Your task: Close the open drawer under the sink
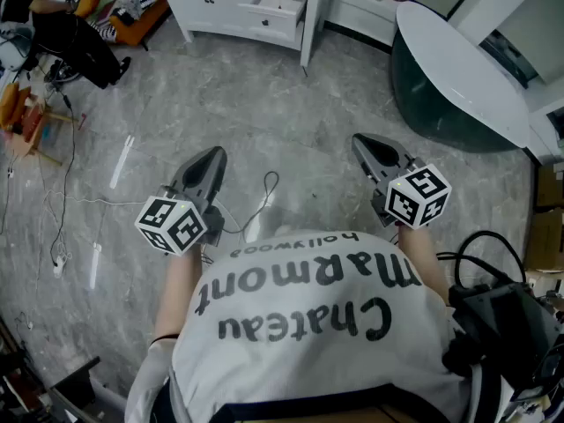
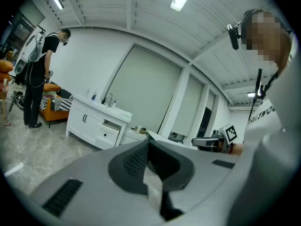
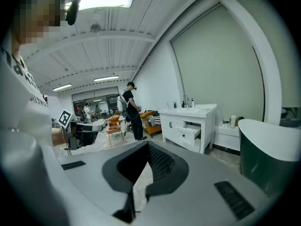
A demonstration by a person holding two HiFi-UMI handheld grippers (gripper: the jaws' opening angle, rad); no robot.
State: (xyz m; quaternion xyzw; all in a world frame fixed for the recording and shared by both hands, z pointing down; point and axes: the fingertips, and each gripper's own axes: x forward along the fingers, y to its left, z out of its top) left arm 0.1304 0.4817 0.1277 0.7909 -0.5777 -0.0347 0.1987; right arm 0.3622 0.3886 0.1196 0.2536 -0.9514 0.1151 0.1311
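Observation:
The white sink cabinet (image 1: 251,3) stands far ahead across the marble floor, with one drawer (image 1: 280,7) pulled out on its right side. The open drawer (image 2: 111,126) also shows in the left gripper view, and the same drawer (image 3: 192,133) in the right gripper view, below the sink. My left gripper (image 1: 207,167) and right gripper (image 1: 374,152) are held side by side at waist height, far short of the cabinet. Both point toward it. Each is shut with its jaw tips together and nothing between them.
A dark green bathtub (image 1: 458,82) with a white rim stands to the right of the cabinet. A low white unit (image 1: 366,7) sits between them. A person in black (image 2: 36,76) stands at far left by an orange seat (image 1: 132,16). Cables (image 1: 66,192) trail over the floor.

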